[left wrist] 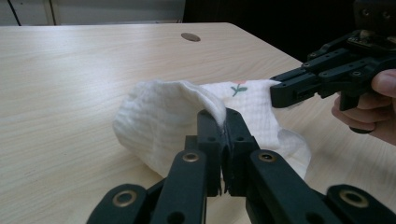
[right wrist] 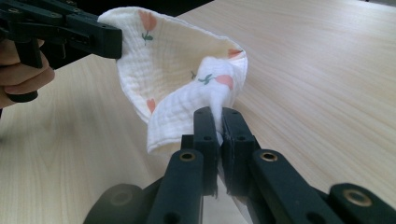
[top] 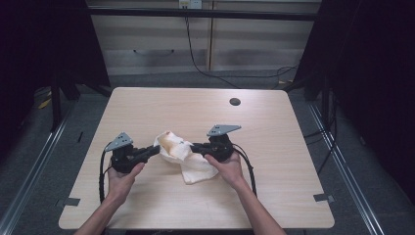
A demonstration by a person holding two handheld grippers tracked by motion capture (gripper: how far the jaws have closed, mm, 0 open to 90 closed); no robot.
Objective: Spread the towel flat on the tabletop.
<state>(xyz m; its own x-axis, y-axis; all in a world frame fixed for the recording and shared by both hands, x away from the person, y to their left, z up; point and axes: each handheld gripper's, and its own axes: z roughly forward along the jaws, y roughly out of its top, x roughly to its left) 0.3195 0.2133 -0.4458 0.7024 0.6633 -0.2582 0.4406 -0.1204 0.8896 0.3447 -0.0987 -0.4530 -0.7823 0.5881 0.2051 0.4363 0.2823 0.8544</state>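
A small white cloth [top: 183, 155] with a pink flower print lies crumpled near the middle of the wooden table [top: 147, 105]. My left gripper [top: 157, 149] pinches its left edge, the jaws shut on a fold of cloth [left wrist: 187, 109]. From the other side, my right gripper [top: 193, 147] holds the cloth's right part, jaws shut on a bunched fold [right wrist: 187, 93]. The two grippers face each other with a raised arch of cloth between them. In the left gripper view the right gripper [left wrist: 280, 93] shows at the far right; in the right gripper view the left gripper [right wrist: 112, 42] is at the top left.
A round cable hole [top: 235, 102] sits in the table's far right part. Dark curtains hang on both sides, and cables [top: 205, 63] trail on the floor behind the table. Bare wood lies all around the cloth.
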